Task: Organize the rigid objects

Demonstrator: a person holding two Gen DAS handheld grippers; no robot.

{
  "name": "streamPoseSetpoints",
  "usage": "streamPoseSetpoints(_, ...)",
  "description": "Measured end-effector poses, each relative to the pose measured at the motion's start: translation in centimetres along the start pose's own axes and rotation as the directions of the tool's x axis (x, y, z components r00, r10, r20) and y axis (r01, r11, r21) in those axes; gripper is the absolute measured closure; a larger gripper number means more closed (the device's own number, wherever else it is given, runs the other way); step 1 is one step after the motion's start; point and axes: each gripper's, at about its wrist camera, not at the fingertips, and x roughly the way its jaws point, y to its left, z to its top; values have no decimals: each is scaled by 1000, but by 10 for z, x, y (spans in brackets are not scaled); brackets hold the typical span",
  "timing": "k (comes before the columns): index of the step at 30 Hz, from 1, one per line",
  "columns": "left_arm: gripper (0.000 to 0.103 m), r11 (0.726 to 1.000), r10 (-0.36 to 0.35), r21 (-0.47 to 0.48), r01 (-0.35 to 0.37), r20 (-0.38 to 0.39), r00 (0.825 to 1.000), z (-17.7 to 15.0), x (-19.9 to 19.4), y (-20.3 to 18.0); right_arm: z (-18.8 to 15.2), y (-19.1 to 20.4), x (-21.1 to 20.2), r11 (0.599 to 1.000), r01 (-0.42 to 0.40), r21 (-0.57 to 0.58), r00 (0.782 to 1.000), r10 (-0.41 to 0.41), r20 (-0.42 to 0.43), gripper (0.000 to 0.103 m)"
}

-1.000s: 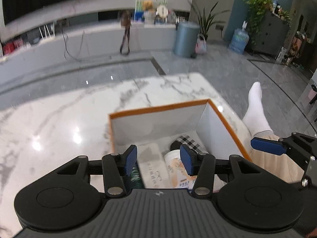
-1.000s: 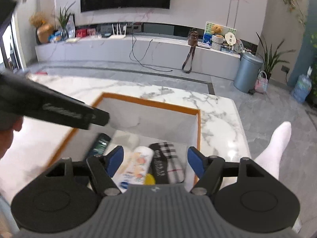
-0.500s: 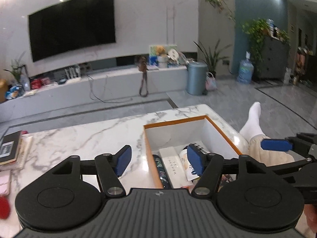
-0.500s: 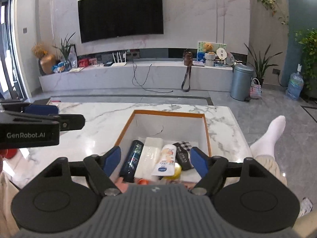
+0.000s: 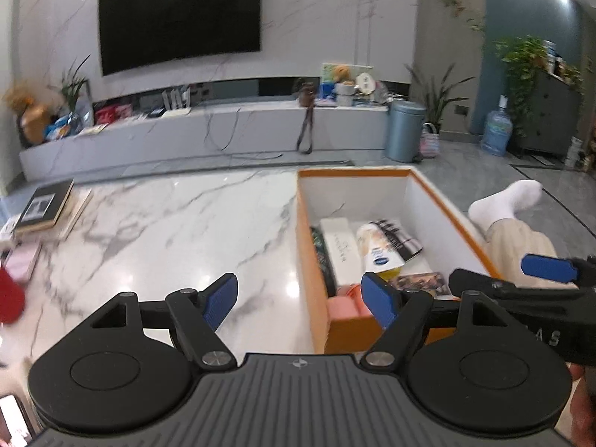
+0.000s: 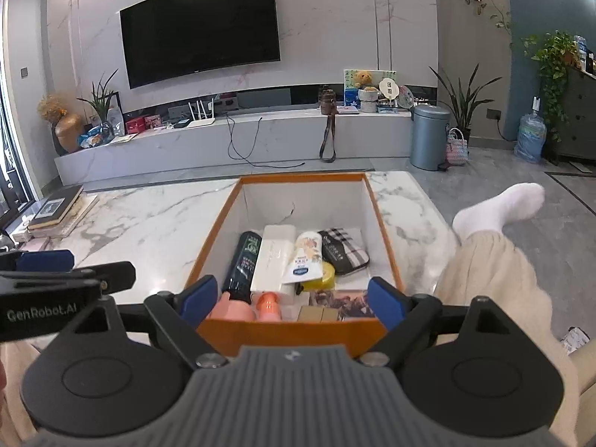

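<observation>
An orange-rimmed white box [image 6: 387,246] [image 5: 303,219] sits on the marble table [image 6: 149,231]. Inside lie a dark green bottle [image 6: 244,264], a white carton [image 6: 273,257], a white tube with a blue label [image 6: 303,257], a checked black-and-white pouch [image 6: 341,251], a yellow round tin [image 6: 323,275], pink bottles [image 6: 231,307] and a printed card [image 6: 341,303]. My right gripper [image 6: 292,300] is open and empty, hovering over the box's near edge. My left gripper [image 5: 301,298] is open and empty, above the table at the box's left near corner.
A stack of books [image 5: 48,206] lies at the table's far left, with a red object [image 5: 9,298] at the left edge. The person's leg in a white sock [image 6: 499,208] lies right of the table. A TV console stands behind.
Both grippers have pulled back and up out of the box. The left one has moved left of it and opened wider.
</observation>
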Motion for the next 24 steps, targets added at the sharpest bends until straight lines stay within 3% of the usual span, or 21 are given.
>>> streamPoseSetpoints(10, 13, 999, 39, -34, -40, -55, 998, -35, 26, 3, -24, -1, 28, 1000, -15, -5, 1000, 15, -21, 15)
streamPoseSetpoints(24, 13, 997, 49, -60, -55, -98, 994, -46, 37, 11, -36, 5, 44, 1000, 7, -29, 999, -8, -32, 14)
